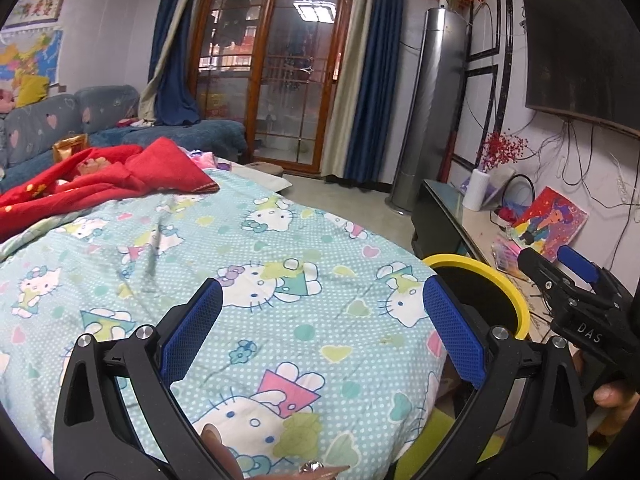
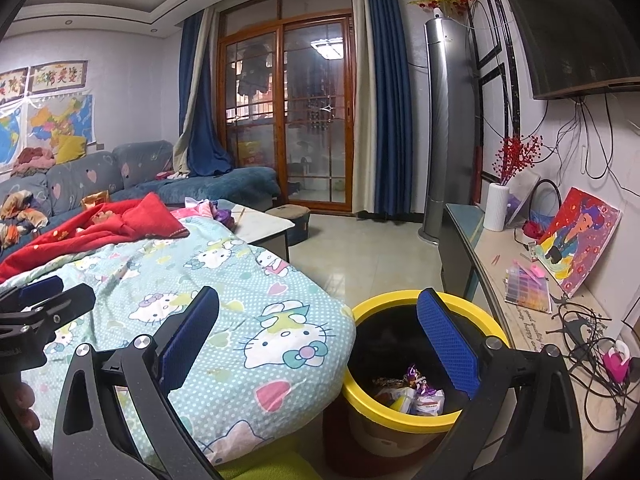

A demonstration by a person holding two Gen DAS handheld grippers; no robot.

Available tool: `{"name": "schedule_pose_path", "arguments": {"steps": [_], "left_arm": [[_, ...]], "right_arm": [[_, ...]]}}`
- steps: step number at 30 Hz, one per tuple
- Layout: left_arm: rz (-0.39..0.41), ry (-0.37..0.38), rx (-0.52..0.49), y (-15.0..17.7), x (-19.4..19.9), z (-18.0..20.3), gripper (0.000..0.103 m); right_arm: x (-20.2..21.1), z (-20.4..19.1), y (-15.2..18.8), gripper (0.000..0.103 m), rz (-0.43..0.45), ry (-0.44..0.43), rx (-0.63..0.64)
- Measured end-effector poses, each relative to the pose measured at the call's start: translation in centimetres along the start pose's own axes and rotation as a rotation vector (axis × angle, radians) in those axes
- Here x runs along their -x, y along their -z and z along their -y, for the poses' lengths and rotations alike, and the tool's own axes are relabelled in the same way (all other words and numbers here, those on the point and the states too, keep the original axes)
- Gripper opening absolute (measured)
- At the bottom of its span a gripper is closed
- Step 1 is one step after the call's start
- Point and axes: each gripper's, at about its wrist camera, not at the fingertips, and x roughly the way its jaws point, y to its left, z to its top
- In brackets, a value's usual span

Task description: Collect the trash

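Observation:
In the left wrist view my left gripper [image 1: 323,328] is open above a pale blue cartoon-cat quilt [image 1: 280,240], with nothing between its blue pads. A brown scrap-like shape [image 1: 218,442] lies at the bottom edge; I cannot tell what it is. The yellow-rimmed bin [image 2: 400,300] stands on the floor beside the quilt's edge and holds several crumpled wrappers [image 2: 416,394]. My right gripper [image 2: 318,336] is open and empty, its right finger over the bin's mouth. Each gripper shows in the other's view: the right gripper [image 1: 552,264] by the bin rim [image 1: 516,296], the left gripper [image 2: 48,296] over the quilt.
A red blanket [image 2: 100,224] lies on the far part of the quilt, with a blue sofa [image 2: 160,176] behind. A low cabinet [image 2: 532,320] on the right carries tangled cables [image 2: 588,336], a painting [image 2: 580,236] and a white vase [image 2: 496,208]. Bare tiled floor [image 2: 360,248] runs to the glass doors.

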Motion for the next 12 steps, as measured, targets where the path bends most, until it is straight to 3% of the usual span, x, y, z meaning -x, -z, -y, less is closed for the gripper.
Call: {"name": "schedule_pose_path", "arguments": {"steps": [5,6,9,12], "left_arm": [[0.011,-0.047,0.048,-0.6,1.8,-2.5,0.092],[0.006,-0.104,0.066,-0.8,2.4,-4.2,0.092],[-0.034,-0.271,0.163,-0.4,4.4,-10.7,0.092],[-0.068,-0.503,0.296,1.5,7.8,-19.5,0.092]], "right_arm": [[-0.2,-1.9,-1.7,0.097,0.008,-0.053,0.044],[-0.4,-2.7,-2.1,0.097,0.010,-0.070,0.051],[-1.7,-8.3,-3.4,0.097,-0.030,-0.242,0.086],[-3.6,-18.7,-2.9,0.097,-0.188,-0.497,0.189]]}}
